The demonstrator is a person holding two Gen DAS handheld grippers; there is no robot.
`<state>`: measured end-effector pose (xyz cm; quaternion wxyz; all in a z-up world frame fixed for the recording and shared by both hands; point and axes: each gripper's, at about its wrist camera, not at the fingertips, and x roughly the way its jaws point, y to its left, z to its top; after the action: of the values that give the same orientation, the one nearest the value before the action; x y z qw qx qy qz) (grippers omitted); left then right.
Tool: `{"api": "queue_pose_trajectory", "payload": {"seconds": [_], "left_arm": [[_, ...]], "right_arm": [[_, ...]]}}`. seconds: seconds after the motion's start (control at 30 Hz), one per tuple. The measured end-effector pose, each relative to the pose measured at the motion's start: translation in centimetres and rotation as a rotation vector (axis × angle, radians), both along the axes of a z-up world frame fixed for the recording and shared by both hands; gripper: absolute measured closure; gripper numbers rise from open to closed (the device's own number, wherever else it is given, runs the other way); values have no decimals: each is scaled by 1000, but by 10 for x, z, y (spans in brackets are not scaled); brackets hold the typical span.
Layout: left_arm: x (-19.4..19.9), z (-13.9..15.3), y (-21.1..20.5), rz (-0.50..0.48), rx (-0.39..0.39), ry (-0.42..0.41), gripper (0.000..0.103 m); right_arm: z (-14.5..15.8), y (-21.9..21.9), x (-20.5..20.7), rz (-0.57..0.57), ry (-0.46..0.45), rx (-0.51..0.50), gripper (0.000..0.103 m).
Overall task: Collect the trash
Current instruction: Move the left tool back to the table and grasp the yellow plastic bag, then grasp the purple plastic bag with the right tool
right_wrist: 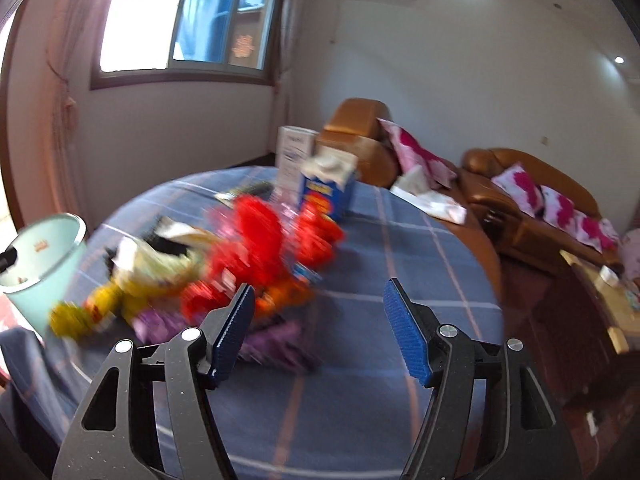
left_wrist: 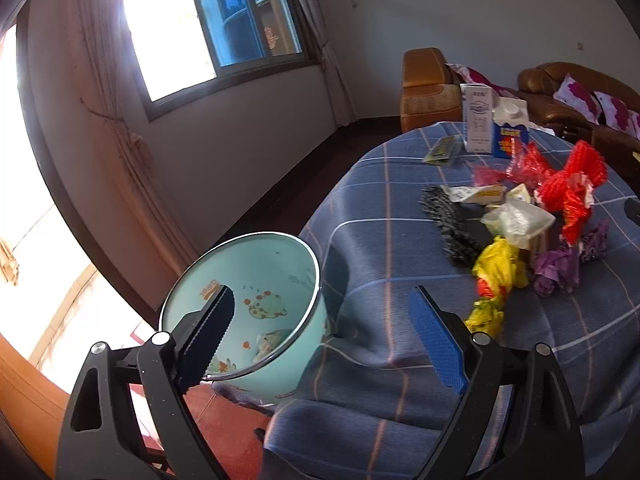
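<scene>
Brown sofa (right_wrist: 532, 200) with pink cushions (right_wrist: 520, 184) below window (right_wrist: 224, 20).

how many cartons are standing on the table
2, side by side at the table's far edge: a tall white carton and a shorter blue carton touching its right. Others may hide under the trash pile.

Black speckled left gripper (left_wrist: 324, 322) and right gripper (right_wrist: 319, 312), blue ribbed jaws, silver screws.
</scene>
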<state>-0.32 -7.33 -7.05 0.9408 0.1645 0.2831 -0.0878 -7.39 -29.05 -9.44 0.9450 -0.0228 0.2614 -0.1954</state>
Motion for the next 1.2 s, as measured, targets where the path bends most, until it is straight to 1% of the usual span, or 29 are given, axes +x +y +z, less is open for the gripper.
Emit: {"api": "queue_pose_trajectory", "payload": {"seconds": [0.03, 0.1, 0.17, 0.27, 0.3, 0.37, 0.43, 0.5, 0.57, 0.67, 0.77, 0.87, 0.93, 0.97, 1.0, 1.03, 1.07, 1.1, 1.13, 1.2], "left_arm": [[-2, -1, -9, -17, 9, 0, 11], [-7, -7, -27, -58, 17, 17, 9], [-11, -18, -43, -90, 59, 23, 8], [-8, -35, -50, -108, 108, 50, 7], [-4, -40, -50, -100, 135, 54, 7], [3, -44, -45, -67, 148, 45, 7], [18, -44, -35, -12, 161, 35, 7], [31, -41, -26, 25, 148, 33, 7], [37, -37, -21, 37, 121, 45, 7], [29, -26, -18, -1, 56, 56, 7], [22, -20, -23, -44, 29, 51, 7], [29, -23, -30, -63, 9, 68, 9], [38, -28, -35, -77, -9, 88, 22], [43, -33, -37, -90, -15, 120, 38], [47, -37, -39, -119, -48, 163, 49], [49, -40, -40, -141, -77, 190, 57], [48, -42, -42, -154, -84, 192, 66], [44, -42, -46, -173, -74, 182, 74], [41, -42, -49, -183, -64, 177, 75], [37, -40, -49, -190, -60, 169, 80]], "right_arm": [[-3, -5, -7, -13, -3, 4, 35], [-10, -17, -22, -49, -14, 16, 30], [-17, -26, -32, -73, -22, 42, 30], [-28, -36, -35, -100, -27, 85, 29], [-31, -38, -36, -101, -25, 97, 29], [-37, -43, -38, -103, -25, 114, 29], [-40, -43, -37, -103, -29, 123, 28], [-41, -41, -37, -100, -31, 125, 26], [-42, -40, -39, -98, -34, 124, 25], [-42, -41, -41, -100, -40, 125, 25], [-42, -42, -43, -103, -49, 124, 25], [-43, -40, -43, -97, -50, 119, 23], [-44, -39, -42, -91, -47, 117, 23], [-44, -38, -42, -88, -45, 116, 23], [-44, -38, -42, -88, -45, 116, 23], [-44, -37, -42, -87, -44, 115, 23], [-44, -38, -42, -87, -45, 117, 23], [-44, -38, -42, -86, -46, 119, 23], [-45, -38, -43, -87, -47, 122, 23], [-45, -39, -44, -88, -46, 129, 22]]}}
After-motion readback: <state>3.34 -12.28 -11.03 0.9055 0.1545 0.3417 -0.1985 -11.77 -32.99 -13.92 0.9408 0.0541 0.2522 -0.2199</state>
